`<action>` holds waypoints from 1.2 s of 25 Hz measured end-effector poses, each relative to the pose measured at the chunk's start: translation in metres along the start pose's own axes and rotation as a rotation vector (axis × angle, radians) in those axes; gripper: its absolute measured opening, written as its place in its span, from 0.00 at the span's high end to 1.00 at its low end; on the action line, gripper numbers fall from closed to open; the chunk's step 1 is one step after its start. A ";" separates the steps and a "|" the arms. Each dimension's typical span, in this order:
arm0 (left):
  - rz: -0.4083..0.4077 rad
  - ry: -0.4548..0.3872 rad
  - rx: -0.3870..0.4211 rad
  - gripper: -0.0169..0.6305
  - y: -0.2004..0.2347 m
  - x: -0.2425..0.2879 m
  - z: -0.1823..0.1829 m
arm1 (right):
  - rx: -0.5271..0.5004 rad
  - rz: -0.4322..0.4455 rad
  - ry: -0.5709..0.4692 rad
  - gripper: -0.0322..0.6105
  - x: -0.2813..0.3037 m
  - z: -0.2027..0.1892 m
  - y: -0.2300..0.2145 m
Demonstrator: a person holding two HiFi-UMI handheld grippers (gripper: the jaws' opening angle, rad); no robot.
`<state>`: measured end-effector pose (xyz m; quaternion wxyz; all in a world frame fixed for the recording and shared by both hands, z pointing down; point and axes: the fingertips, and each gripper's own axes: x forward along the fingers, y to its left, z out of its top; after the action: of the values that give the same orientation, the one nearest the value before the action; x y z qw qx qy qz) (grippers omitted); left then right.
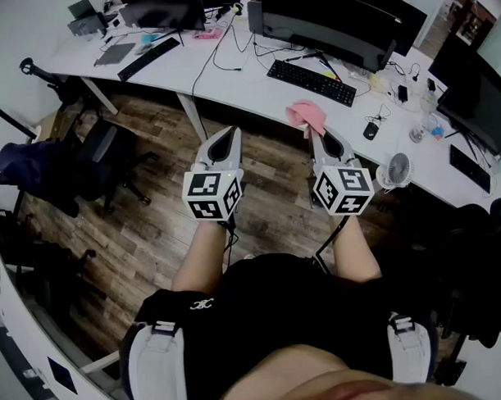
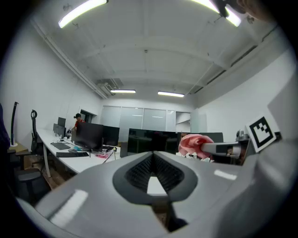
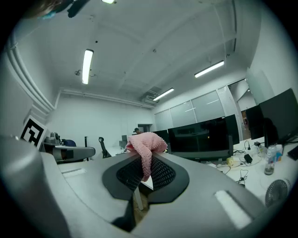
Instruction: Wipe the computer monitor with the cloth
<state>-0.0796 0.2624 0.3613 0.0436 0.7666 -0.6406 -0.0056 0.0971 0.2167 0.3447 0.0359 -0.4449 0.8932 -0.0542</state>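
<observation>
A pink cloth (image 1: 305,115) hangs bunched from the tip of my right gripper (image 1: 314,134), which is shut on it just short of the white desk's edge (image 1: 255,105). In the right gripper view the cloth (image 3: 146,145) drapes down between the jaws at the right gripper (image 3: 142,157). The wide dark curved monitor (image 1: 334,20) stands at the back of the desk, beyond the cloth, and shows as a dark monitor (image 3: 200,137) ahead. My left gripper (image 1: 229,132) is held alongside, level with the right one, shut with nothing in it. From the left gripper (image 2: 152,154) the cloth (image 2: 192,143) shows off to the right.
A black keyboard (image 1: 312,82), mouse (image 1: 370,130), cables and a small fan (image 1: 396,170) lie on the desk in front of the monitor. More monitors (image 1: 476,93) stand to the right. Office chairs (image 1: 89,160) stand on the wood floor at the left. A person in red (image 2: 78,120) is far off.
</observation>
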 end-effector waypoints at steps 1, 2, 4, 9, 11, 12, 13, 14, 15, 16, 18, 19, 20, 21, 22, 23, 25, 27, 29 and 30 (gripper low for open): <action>-0.005 0.002 0.006 0.89 -0.001 0.000 0.000 | 0.000 -0.002 0.001 0.93 0.000 -0.001 0.001; -0.010 0.005 0.012 0.89 -0.002 0.000 0.000 | 0.000 -0.003 0.002 0.93 0.000 -0.001 0.001; -0.019 0.010 0.018 0.89 -0.001 -0.001 -0.001 | -0.002 -0.007 0.003 0.93 -0.001 -0.003 0.005; -0.052 0.013 0.021 0.89 0.007 -0.005 -0.004 | -0.014 -0.037 0.002 0.93 -0.003 -0.006 0.017; -0.075 0.013 0.022 0.89 0.009 -0.004 -0.006 | -0.018 -0.057 0.003 0.93 -0.004 -0.008 0.019; -0.087 0.012 0.022 0.89 0.010 -0.003 -0.007 | -0.020 -0.068 0.004 0.93 -0.005 -0.010 0.020; -0.101 0.011 0.022 0.89 0.011 -0.003 -0.008 | -0.022 -0.080 0.005 0.93 -0.006 -0.012 0.021; -0.114 0.013 0.023 0.89 0.011 -0.002 -0.011 | -0.023 -0.093 0.005 0.93 -0.007 -0.014 0.022; -0.128 0.018 0.023 0.89 0.012 -0.002 -0.014 | -0.023 -0.107 0.005 0.93 -0.008 -0.016 0.023; -0.143 0.024 0.023 0.89 0.012 -0.002 -0.018 | -0.022 -0.122 0.002 0.93 -0.011 -0.016 0.024; -0.172 0.030 0.023 0.89 0.011 0.000 -0.021 | -0.028 -0.152 -0.007 0.93 -0.018 -0.015 0.025; -0.185 0.030 0.023 0.89 0.010 0.002 -0.020 | -0.032 -0.166 -0.010 0.93 -0.021 -0.013 0.024; -0.197 0.029 0.024 0.89 0.008 0.004 -0.019 | -0.035 -0.178 -0.011 0.93 -0.023 -0.012 0.023; -0.207 0.029 0.025 0.89 0.007 0.007 -0.018 | -0.039 -0.189 -0.011 0.93 -0.025 -0.011 0.022; -0.217 0.029 0.026 0.89 0.006 0.008 -0.016 | -0.043 -0.199 -0.011 0.93 -0.027 -0.010 0.020; -0.224 0.027 0.027 0.89 0.005 0.010 -0.015 | -0.047 -0.209 -0.012 0.93 -0.029 -0.009 0.018; -0.236 0.021 0.028 0.89 0.002 0.016 -0.012 | -0.049 -0.227 -0.020 0.93 -0.032 -0.005 0.012; -0.249 0.021 0.027 0.89 0.000 0.022 -0.011 | -0.050 -0.241 -0.028 0.93 -0.033 -0.002 0.007; -0.258 0.021 0.034 0.89 -0.003 0.027 -0.011 | -0.048 -0.250 -0.034 0.93 -0.033 -0.003 0.004; -0.260 0.021 0.041 0.89 -0.005 0.031 -0.012 | -0.046 -0.252 -0.035 0.93 -0.032 -0.004 0.001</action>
<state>-0.0682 0.2341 0.3746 0.0338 0.8438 -0.5355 0.0099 0.1156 0.2433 0.3491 0.0341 -0.5551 0.8306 -0.0301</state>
